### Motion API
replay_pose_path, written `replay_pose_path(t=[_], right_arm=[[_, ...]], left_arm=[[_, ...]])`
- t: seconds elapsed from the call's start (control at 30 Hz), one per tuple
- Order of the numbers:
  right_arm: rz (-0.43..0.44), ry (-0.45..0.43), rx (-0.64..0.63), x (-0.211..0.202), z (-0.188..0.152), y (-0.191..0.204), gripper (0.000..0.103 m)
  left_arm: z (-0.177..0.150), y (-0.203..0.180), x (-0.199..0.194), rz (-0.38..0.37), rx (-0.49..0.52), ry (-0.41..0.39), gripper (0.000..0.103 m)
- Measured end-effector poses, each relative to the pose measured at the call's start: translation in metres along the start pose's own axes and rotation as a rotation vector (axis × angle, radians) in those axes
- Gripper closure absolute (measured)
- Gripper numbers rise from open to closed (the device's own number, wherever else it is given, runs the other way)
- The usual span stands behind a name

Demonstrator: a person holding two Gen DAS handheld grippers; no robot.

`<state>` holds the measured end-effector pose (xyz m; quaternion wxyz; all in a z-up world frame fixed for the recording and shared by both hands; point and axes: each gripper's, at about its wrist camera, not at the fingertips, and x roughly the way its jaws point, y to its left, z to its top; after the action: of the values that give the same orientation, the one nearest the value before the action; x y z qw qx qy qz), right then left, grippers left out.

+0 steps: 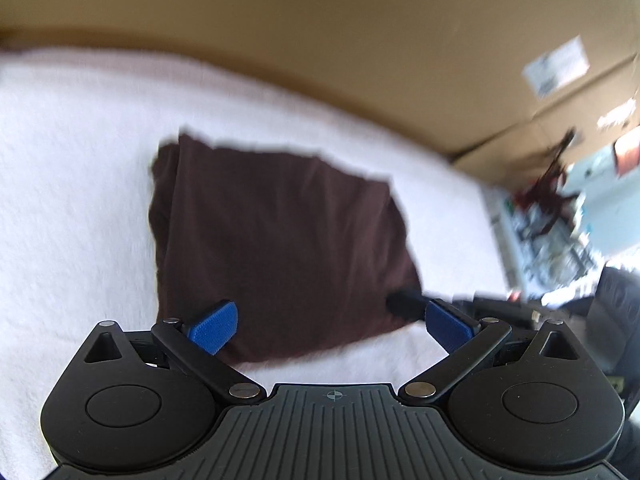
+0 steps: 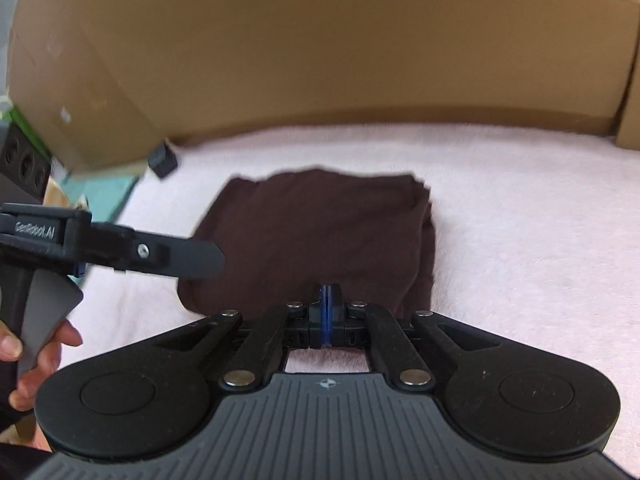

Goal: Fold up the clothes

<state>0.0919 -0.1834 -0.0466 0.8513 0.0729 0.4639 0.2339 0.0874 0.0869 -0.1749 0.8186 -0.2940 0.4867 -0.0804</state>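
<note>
A dark brown folded garment (image 1: 280,248) lies flat on a pale pink fleecy blanket (image 1: 72,208), roughly in the middle of the covered surface, its layered edges stacked along one side. In the left wrist view the left gripper (image 1: 332,326) hovers over the near edge of the garment with its blue pads (image 1: 214,326) spread wide apart, released and holding nothing; the near hem of the cloth shows between them. At the right of that view the black tip of the other tool (image 1: 404,302) reaches in over the garment's near right corner. In the right wrist view the right gripper (image 2: 325,312) sits just at the near edge of the garment, its blue pads pressed together, clenched with no cloth visibly caught between them. The left tool shows there as a black bar extending from the left over the garment's left part, held by a hand (image 2: 36,344) at the lower left. Brown cardboard boxes (image 2: 320,48) stand along the far side of the blanket, and a small black object (image 2: 163,160) rests near the far left corner. Both views are motion-blurred.
</note>
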Motion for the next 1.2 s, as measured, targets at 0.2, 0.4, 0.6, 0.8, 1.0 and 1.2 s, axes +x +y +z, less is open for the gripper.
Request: replay_pose_path(t=[0.2, 0.4, 0.6, 0.8, 1.0, 1.2], right_arm=[[-0.127, -0.018, 0.093, 0.006, 0.003, -0.038, 0.098], [-0.031, -0.085, 0.079, -0.022, 0.019, -0.033, 0.098], [-0.022, -0.016, 0.013, 0.024, 0.028, -0.016, 0.099], [-0.122, -0.051, 0.179, 0.019, 0.034, -0.057, 0.096], [-0.026, -0.132, 0.137, 0.003, 0.057, -0.04, 0.096], [-0.081, -0.031, 0.064, 0.052, 0.065, -0.027, 0.096]], left_arm=[[0.0, 0.016, -0.011, 0.011, -0.066, -0.015, 0.0], [0.022, 0.008, -0.041, -0.019, -0.059, -0.096, 0.0], [0.049, 0.01, 0.008, 0.01, -0.054, -0.058, 0.0], [0.056, 0.035, -0.004, -0.046, -0.181, -0.111, 0.0], [0.09, 0.017, -0.013, -0.035, -0.119, -0.163, 0.0], [0.089, 0.036, 0.021, -0.047, -0.18, -0.114, 0.0]])
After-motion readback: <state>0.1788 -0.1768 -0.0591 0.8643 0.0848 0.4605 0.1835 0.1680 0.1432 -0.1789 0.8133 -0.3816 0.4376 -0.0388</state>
